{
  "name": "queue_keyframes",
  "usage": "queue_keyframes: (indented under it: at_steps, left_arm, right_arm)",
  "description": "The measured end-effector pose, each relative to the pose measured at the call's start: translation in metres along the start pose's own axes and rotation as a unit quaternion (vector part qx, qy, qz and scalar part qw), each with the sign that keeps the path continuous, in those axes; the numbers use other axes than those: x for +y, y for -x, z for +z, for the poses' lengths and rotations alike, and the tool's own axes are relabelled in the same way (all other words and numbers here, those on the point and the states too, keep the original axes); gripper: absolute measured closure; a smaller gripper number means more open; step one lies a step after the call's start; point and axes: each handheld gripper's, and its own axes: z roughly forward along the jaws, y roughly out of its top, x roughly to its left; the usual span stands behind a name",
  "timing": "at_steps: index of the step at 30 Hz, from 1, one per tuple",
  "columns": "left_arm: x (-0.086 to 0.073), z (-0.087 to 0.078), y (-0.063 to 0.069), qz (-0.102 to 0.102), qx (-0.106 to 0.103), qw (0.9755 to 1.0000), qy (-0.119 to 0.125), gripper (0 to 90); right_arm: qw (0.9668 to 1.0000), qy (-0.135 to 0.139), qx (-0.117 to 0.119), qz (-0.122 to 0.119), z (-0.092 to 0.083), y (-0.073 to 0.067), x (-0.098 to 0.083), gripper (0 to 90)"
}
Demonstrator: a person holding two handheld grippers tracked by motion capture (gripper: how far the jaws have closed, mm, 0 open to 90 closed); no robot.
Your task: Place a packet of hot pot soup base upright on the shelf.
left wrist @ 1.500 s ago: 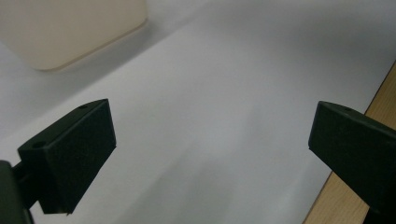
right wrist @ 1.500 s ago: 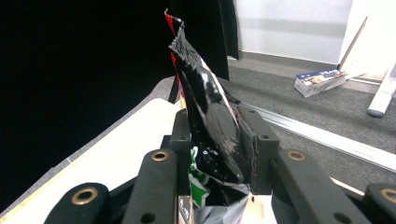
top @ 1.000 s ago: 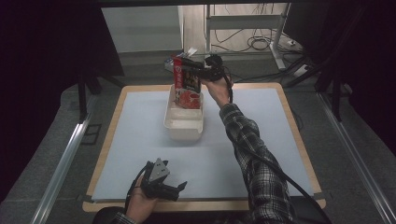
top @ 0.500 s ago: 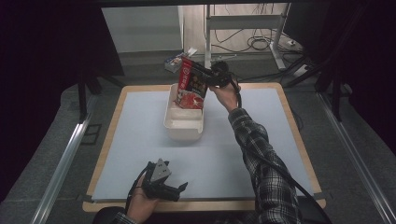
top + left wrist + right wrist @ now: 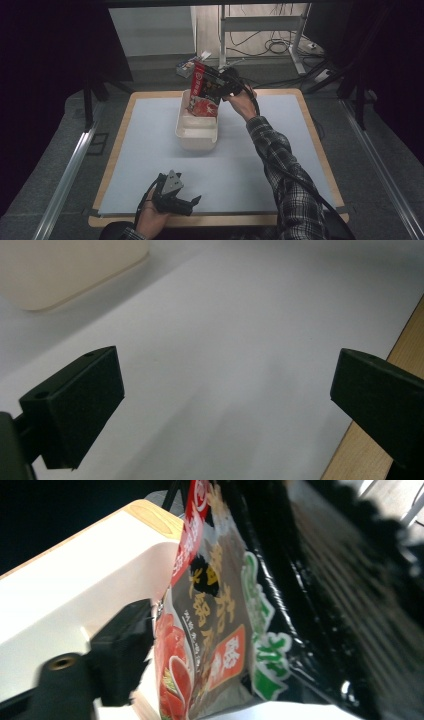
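The right gripper (image 5: pixel 223 85) is clamped on a red and black snack packet (image 5: pixel 206 90), holding it upright at the far end of a cream tray (image 5: pixel 196 131); in the right gripper view one black jaw presses against the printed face of the packet (image 5: pixel 215 630), whose lower edge dips down beside the tray's white wall (image 5: pixel 75 605). The packet stands over the far part of the tray, with its bottom at or just inside the rim; whether it touches the tray floor cannot be told. The right hand (image 5: pixel 240 100) reaches from a plaid sleeve (image 5: pixel 280 165) that crosses the right half of the table (image 5: pixel 310 125), and a black cable trails along that arm. The tray sits lengthwise toward the far middle of the pale mat (image 5: pixel 150 150) that covers the wooden table. Just beyond the far table edge, behind the packet, lies a small box (image 5: pixel 186 67). The left gripper (image 5: pixel 175 197) rests in the left hand (image 5: pixel 150 217) at the near edge of the mat, well apart from the tray, its jaws spread wide with nothing between them; the left gripper view looks across bare mat (image 5: pixel 225 340) toward a corner of the tray (image 5: pixel 65 270).
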Motion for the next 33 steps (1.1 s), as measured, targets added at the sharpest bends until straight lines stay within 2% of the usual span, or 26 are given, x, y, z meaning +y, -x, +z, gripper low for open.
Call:
queue_keyframes:
  at_steps: [2,7,12,15,18,33]
  left_arm:
    - [0.0,0.0,0.0,0.0,0.0,1.0,0.0,0.3]
    - [0.0,0.0,0.0,-0.001,-0.001,1.0,0.002,0.3]
    - [0.0,0.0,0.0,-0.001,-0.002,1.0,0.003,0.3]
    - [0.0,0.0,0.0,-0.001,-0.006,1.0,0.006,0.2]
    - [0.0,-0.001,0.0,-0.001,-0.008,0.9999,0.009,0.2]
    - [0.0,0.0,0.0,-0.002,-0.012,0.9999,0.011,0.2]
  right_arm:
    - [1.0,0.001,0.008,-0.001,-0.001,-0.001,0.0,10.4]
    - [0.9997,-0.009,0.01,-0.02,-0.004,-0.005,0.001,6.2]
    - [0.9995,-0.011,0.015,-0.025,-0.008,-0.006,0.0,5.7]
    - [0.9992,-0.008,0.035,-0.017,-0.012,-0.006,-0.002,5.3]
    - [0.9989,-0.005,0.043,-0.018,-0.017,-0.006,-0.004,5.3]
    - [0.9978,-0.016,0.06,-0.022,-0.039,-0.008,-0.016,5.3]
